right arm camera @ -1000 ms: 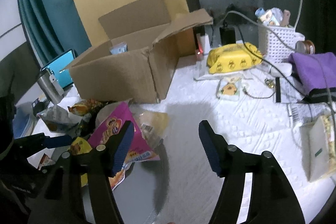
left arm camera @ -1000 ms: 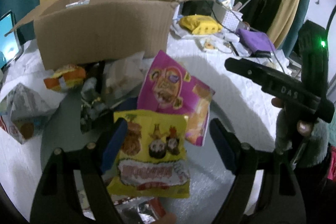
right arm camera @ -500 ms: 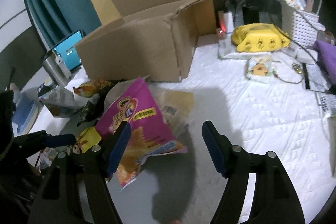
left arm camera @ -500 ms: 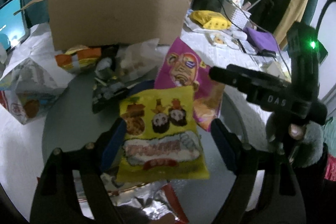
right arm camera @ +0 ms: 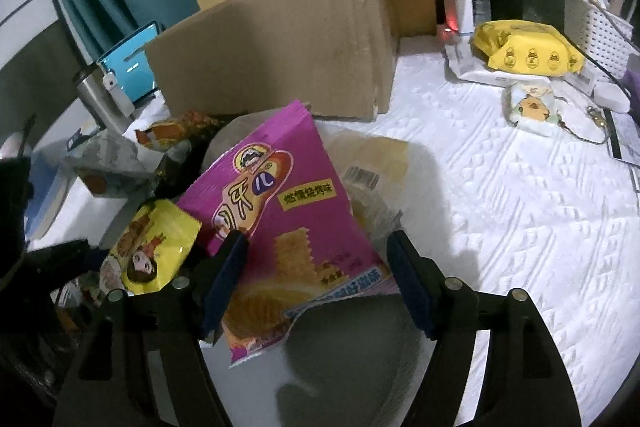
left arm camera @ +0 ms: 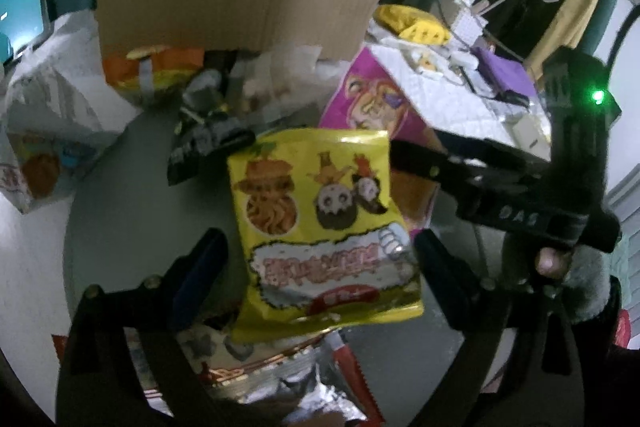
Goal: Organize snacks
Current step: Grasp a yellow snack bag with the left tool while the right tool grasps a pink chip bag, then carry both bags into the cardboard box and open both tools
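Observation:
A yellow snack bag (left arm camera: 320, 227) lies on top of a heap of packets, between the fingers of my left gripper (left arm camera: 316, 259). Its jaws are closing, and the blue pads stand just off the bag's sides. A pink snack bag (right arm camera: 280, 219) leans on the heap between the fingers of my right gripper (right arm camera: 316, 267), which is open around its lower half. The pink bag (left arm camera: 368, 99) shows behind the yellow one in the left wrist view, under a black finger (left arm camera: 432, 163) of the right gripper. The yellow bag (right arm camera: 152, 247) sits left of the pink one. An open cardboard box (right arm camera: 280, 51) stands behind the heap.
More packets lie around: an orange one (left arm camera: 152, 71), a dark one (left arm camera: 208, 143), a silver and red one (left arm camera: 280, 379). A tablet (right arm camera: 128, 63) and a metal tumbler (right arm camera: 104, 103) stand at the left. A yellow wipes pack (right arm camera: 528, 47) and a white basket (right arm camera: 600, 27) sit on the white quilted cover (right arm camera: 520, 207).
Both grippers have come down and nearer to the heap. The yellow bag fills more of the left wrist view. The pink bag now lies between the right gripper's fingers.

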A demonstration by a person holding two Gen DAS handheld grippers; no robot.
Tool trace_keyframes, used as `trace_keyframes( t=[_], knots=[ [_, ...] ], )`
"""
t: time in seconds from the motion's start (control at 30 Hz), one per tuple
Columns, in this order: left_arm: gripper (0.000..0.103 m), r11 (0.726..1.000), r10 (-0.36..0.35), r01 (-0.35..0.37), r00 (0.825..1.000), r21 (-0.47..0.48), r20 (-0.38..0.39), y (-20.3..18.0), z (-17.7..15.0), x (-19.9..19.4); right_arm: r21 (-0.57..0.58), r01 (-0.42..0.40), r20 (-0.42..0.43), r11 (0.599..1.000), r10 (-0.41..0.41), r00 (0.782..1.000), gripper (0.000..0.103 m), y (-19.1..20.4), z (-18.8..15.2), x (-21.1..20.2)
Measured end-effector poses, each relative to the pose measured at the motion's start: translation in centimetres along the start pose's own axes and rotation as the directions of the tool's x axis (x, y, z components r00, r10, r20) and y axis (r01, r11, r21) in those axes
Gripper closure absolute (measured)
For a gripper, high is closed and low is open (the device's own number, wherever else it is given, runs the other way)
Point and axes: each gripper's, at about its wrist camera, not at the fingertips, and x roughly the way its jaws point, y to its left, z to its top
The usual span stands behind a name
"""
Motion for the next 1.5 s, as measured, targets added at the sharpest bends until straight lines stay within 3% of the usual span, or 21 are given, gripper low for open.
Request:
trace_keyframes(
  t=[0.07, 0.13, 0.2, 0.33, 0.87, 1.5],
  knots=[
    [0.03, 1.0, -0.004, 0.004, 1.0, 0.021, 0.001, -0.1, 0.0, -0.2, -0.004, -0.008, -0.001, 1.0, 0.008, 1.0, 0.036, 0.2, -0.1, -0.2],
    [0.032, 0.999, -0.005, 0.005, 1.0, 0.036, 0.004, -0.3, -0.1, -0.2, -0.002, -0.028, 0.002, 1.0, 0.028, 1.0, 0.052, 0.4, -0.2, -0.4],
    [0.04, 0.999, -0.014, 0.014, 1.0, 0.043, 0.005, -0.3, -0.2, -0.2, -0.015, -0.025, 0.009, 1.0, 0.025, 1.0, 0.059, 0.7, -0.2, -0.7],
    [0.044, 0.997, -0.03, 0.028, 0.999, 0.073, 0.026, -0.9, -0.1, -1.1, -0.02, -0.021, 0.02, 1.0, 0.022, 1.0, 0.069, 1.0, -0.3, -1.5],
    [0.045, 0.987, -0.065, 0.042, 0.987, 0.154, 0.146, -2.3, 2.0, -5.6, -0.041, 0.022, 0.133, 0.999, -0.016, 0.991, 0.07, 1.6, 1.7, -6.6],
    [0.045, 0.978, -0.02, -0.039, 0.959, 0.203, 0.283, 0.9, 7.4, -9.6, -0.093, 0.034, 0.239, 0.995, -0.011, 0.971, 0.07, 4.4, 8.0, -8.3]
  ],
)
